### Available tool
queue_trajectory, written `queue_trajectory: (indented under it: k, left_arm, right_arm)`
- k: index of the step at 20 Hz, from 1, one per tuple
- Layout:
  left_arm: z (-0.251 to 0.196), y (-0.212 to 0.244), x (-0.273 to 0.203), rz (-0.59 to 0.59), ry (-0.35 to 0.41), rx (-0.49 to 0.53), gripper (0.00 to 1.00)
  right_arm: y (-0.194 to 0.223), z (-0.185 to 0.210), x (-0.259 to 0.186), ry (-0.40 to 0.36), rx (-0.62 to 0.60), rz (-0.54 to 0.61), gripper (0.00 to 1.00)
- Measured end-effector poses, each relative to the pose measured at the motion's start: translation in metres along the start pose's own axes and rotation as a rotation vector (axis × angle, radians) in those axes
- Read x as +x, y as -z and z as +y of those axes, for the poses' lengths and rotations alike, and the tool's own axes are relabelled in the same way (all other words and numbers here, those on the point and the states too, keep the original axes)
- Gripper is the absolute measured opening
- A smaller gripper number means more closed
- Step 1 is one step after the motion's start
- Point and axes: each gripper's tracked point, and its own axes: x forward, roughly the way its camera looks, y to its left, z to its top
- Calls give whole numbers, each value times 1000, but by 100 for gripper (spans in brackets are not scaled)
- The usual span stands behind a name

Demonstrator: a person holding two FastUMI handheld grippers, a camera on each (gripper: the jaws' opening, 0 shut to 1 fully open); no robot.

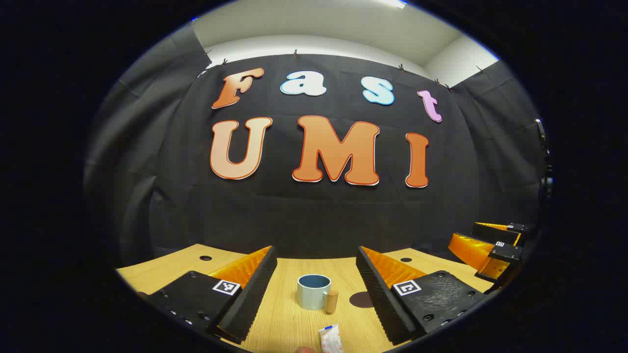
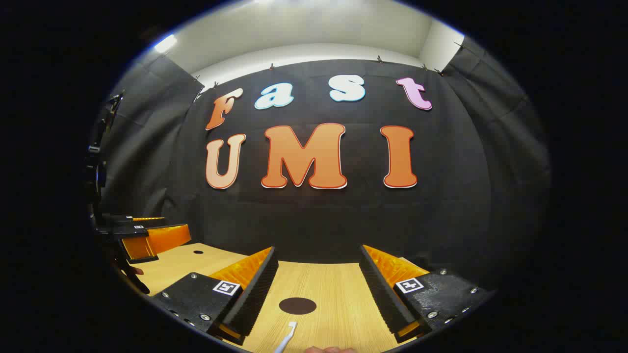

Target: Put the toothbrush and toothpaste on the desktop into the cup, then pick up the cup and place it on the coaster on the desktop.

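No readable writing on the toothpaste (image 1: 330,338). Both grippers, left gripper (image 1: 316,284) and right gripper (image 2: 319,289), stand apart; cup (image 1: 313,291) ahead of the left, coaster (image 2: 297,305) and toothbrush (image 2: 287,338) between the right's fingers.

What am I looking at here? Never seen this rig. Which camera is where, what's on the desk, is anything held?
There is no robot arm: a person holds a two-finger gripper in each hand, and a fisheye camera rides on each, looking forward along its fingers.

In the left gripper view, the left gripper stands open over a wooden desktop. Between its fingers stand a pale blue cup with a cork-coloured handle and, nearer the camera, the toothpaste lying flat. The other gripper shows at the far right.

In the right gripper view, the right gripper is also open. Ahead lies a dark round coaster, and the white toothbrush pokes in at the bottom edge.

Neither gripper holds anything.
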Motion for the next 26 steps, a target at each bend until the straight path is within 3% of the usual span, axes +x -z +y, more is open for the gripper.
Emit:
queue_trajectory:
  k: [9, 14, 19, 24, 26]
  left_arm:
    - [5, -1, 3, -10, -37, 24, 100]
    - [7, -1, 6, -10, -45, 41, 97]
    - [4, 1, 8, 5, -43, 45, 100]
    - [5, 21, 6, 97, -33, 62, 97]
    - [6, 35, 7, 161, -34, 71, 100]
  right_arm:
    - [3, 6, 1, -21, -1, 23, 99]
    - [1, 3, 3, -7, -18, 10, 99]
    - [6, 16, 1, -55, -38, 37, 99]
    - [18, 15, 1, -58, -30, 111, 99]
    - [26, 19, -1, -78, -32, 163, 99]
